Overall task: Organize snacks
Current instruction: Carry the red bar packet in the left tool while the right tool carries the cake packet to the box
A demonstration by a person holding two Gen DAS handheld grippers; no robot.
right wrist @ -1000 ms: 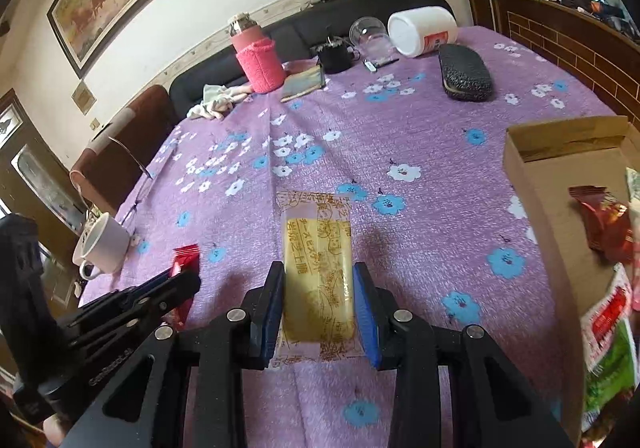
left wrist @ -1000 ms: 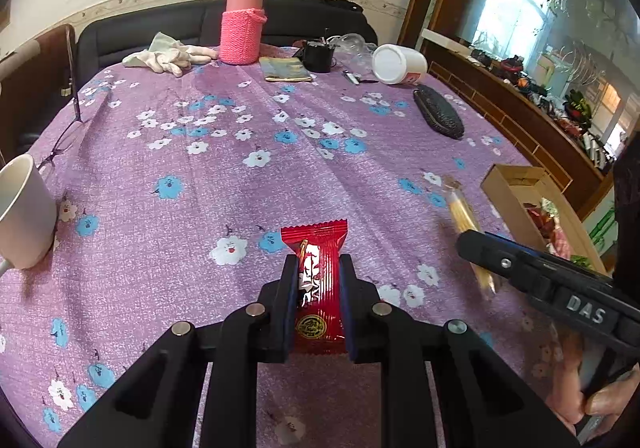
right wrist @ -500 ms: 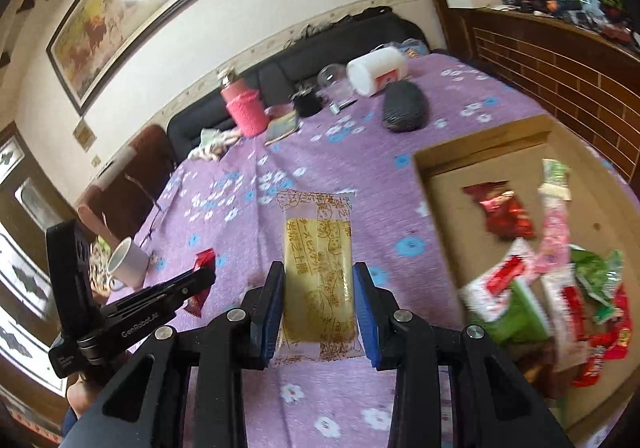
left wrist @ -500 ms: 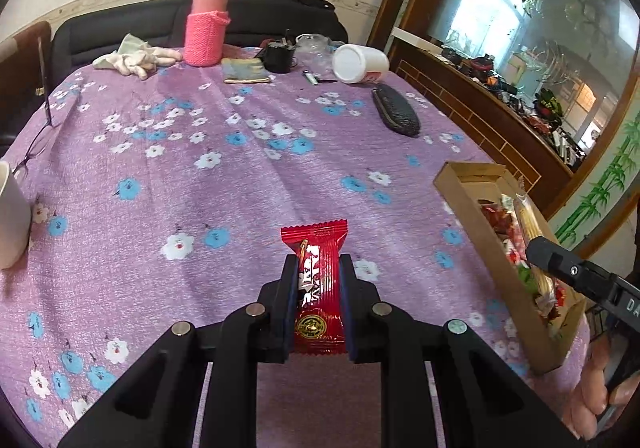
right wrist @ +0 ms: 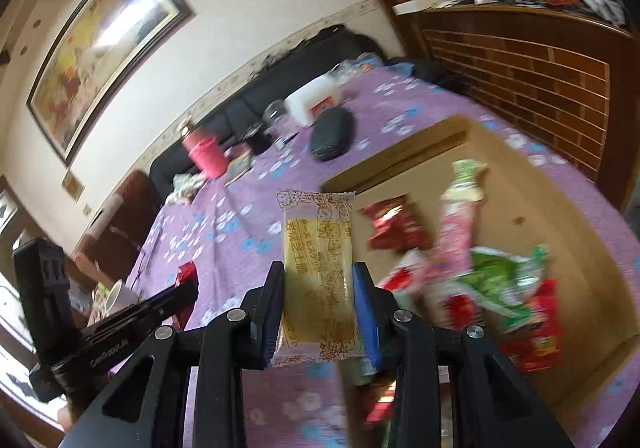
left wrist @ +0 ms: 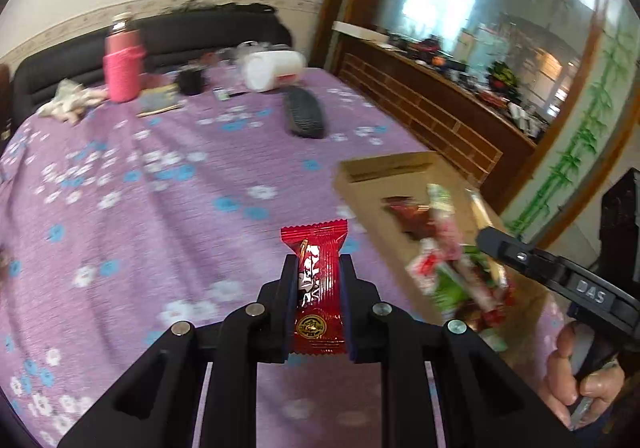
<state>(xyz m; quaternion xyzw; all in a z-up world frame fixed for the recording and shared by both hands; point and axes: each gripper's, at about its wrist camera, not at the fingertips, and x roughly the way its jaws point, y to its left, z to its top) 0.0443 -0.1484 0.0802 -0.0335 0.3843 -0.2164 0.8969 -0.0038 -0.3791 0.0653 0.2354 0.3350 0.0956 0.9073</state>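
Left gripper (left wrist: 318, 288): pressed onto a small red foil-wrapped snack bar (left wrist: 318, 288), pinching it at mid-length; the bar hangs above the worktop (left wrist: 160, 208), a purple cloth with blue and white flowers, and is not yet over the box.
Right gripper (right wrist: 319, 296): clamped on a long yellow biscuit packet in clear printed film (right wrist: 318, 272), held by its long edges near the box's near rim.
Slip risk: both wrappers are slick film; a jolt or a tilted wrist could let either slide out and land on the cloth short of the box.
Crowding risk: the two tools sit close together; crossing paths could knock one packet loose.
Shallow brown cardboard box (right wrist: 540, 208): already holds a loose heap of red, green and pink packets (right wrist: 480, 280); a drop onto the heap might bounce over the low wall.
Far clutter: black oval case (right wrist: 332, 132) and white tub on its side (right wrist: 312, 104) lie beyond the box, well clear.
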